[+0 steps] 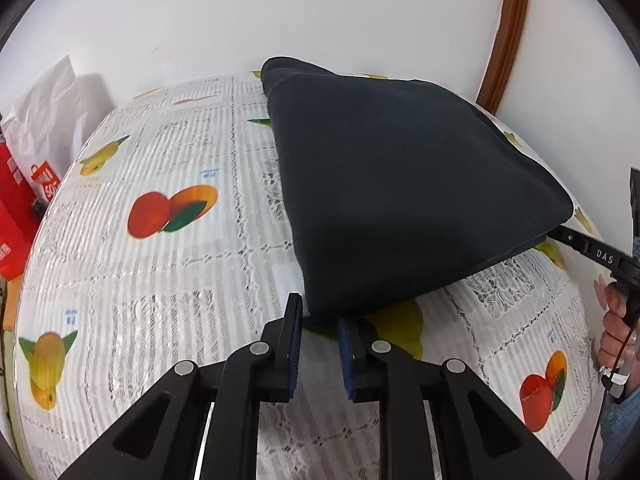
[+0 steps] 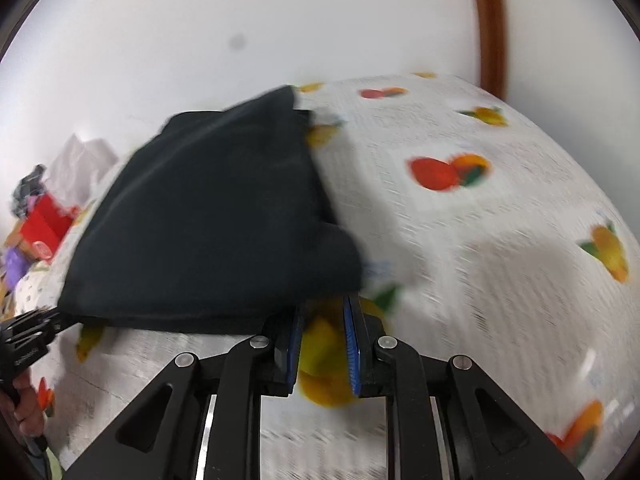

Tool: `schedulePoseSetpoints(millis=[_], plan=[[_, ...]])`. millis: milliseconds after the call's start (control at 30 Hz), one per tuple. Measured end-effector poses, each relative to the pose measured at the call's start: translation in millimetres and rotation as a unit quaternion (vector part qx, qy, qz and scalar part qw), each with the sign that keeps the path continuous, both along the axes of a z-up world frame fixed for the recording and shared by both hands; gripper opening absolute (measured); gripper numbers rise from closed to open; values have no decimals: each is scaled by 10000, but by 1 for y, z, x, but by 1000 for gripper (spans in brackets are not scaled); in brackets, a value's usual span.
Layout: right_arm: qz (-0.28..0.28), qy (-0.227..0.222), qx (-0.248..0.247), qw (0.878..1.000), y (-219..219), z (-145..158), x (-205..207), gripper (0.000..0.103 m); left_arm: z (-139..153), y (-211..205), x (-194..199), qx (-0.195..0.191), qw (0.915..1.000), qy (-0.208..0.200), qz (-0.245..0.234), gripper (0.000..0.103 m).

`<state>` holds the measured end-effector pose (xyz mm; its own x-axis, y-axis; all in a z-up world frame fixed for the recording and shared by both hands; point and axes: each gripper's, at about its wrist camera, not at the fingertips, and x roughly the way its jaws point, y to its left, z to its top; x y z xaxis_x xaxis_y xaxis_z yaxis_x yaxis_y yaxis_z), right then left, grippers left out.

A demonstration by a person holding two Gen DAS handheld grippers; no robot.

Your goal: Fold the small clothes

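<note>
A: Nearest first: left tongs (image 1: 318, 320)?
B: Narrowed to a slit, clenched on the near corner of the black garment (image 1: 400, 184), right at the tips, 12 o'clock.

A: Right tongs (image 2: 324, 312)?
B: Pinched likewise on the other near corner, cloth running off toward 10 o'clock in that blurred view.

A: And the garment?
B: Slung between both tongs, near edge raised off the fruit-print surface (image 1: 160, 280), far end seemingly resting near the wall (image 1: 280, 12). Long axis roughly 6 to 12 in the left view; held edge running across toward 3 o'clock.

A: Nearer hand for the fold?
B: Neither, by the look of it. One corner each, so probably a joint carry toward 12 o'clock.

A: Anything in the way?
B: Nothing ahead. Red bag (image 1: 16, 208) and white bag (image 1: 48, 120) at 9 o'clock, well apart; wooden frame (image 1: 508, 32) at 1 o'clock.
</note>
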<state>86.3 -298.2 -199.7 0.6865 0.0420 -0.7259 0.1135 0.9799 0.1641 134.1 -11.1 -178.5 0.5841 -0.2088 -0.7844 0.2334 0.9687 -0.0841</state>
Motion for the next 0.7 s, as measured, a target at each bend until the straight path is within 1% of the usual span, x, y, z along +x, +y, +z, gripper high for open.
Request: schedulePoseSetpoints(millis=[33,100,167,200,233,267,300,333,367,400,467,533,600,700], plan=[[-112,77,-53,9999,-4,0,-2,20,0,2,-1,-45,10000,46,36,18],[-281,187,-5,9994,-11,2,-8,20,3,3,-4,-55,9999,82,126,17],[-422,179,88,9989,-13,10,-16,21,10,3,-10,-14,9998,31,185,20],[-452,160,74,9988,-12,15,-20,23,16,3,-13,-11,9998,-14,200,22],[-481,142,8,9987,-9,22,-23,28,22,2,-17,-11,9997,-59,221,24],[-500,115,-82,9986,-5,29,-27,31,30,2,-22,-24,9996,-126,250,30],[-510,72,-148,9986,-1,36,-30,39,37,2,-25,-32,9994,-191,273,38],[-522,0,-216,9984,3,45,-35,45,45,1,-30,-23,9991,-291,315,43],[-531,-99,-269,9982,7,56,-40,46,56,0,-37,-13,9985,-429,346,56],[-537,-170,-317,9979,11,64,-44,48,64,0,-42,-18,9979,-545,358,66],[-552,-327,-463,9969,20,84,-54,55,80,-3,-55,-22,9963,-779,373,68],[-512,-415,-555,9963,26,98,-63,65,94,-7,-67,-9,9955,-871,385,68],[-389,-479,-575,9964,33,112,-74,72,107,-10,-78,-15,9944,-972,411,71],[-261,-566,-574,9964,43,128,-94,73,123,-16,-96,7,9930,-1099,434,74]])
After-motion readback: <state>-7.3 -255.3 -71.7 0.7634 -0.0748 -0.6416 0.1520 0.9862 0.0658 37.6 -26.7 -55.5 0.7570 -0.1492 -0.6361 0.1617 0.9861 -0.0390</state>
